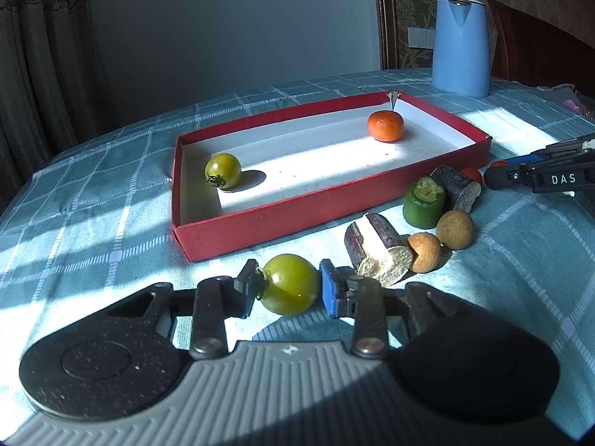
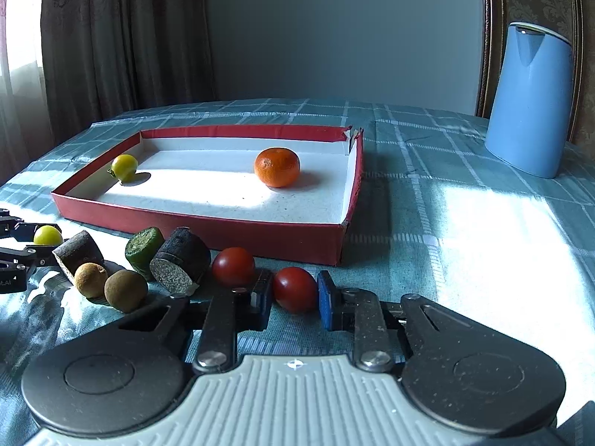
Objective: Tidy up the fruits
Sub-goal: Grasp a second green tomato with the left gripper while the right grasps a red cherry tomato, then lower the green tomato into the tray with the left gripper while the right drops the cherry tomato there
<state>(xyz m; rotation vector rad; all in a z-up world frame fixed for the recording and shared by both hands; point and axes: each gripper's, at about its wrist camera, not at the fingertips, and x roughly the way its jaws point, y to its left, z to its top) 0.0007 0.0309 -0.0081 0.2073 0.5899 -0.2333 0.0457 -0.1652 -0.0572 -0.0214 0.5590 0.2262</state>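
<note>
left wrist view: the left gripper is seen low over a checked teal tablecloth. its jaws are clamped on a green tomato, with a pad pressed on each side. just beyond lies a red tray with a white floor; a second green tomato is seen near its left end and a tangerine near its far right corner, well apart. in front of the tray's right end a cluster is noted: a split dark-skinned piece with a pale cut face, two round brown fruits, a green cylinder and a dark stub. the right gripper reaches in from the right edge. a blue kettle stands at the far side.

right wrist view: the right gripper is seen down at the cloth, its jaws closed on a red tomato, pads touching both sides. a second red tomato lies just beside the left pad, outside the grip. the same cluster is spread to the left, in front of the tray's near wall. at the left edge, the left gripper is seen with its green tomato between the fingers.
</note>
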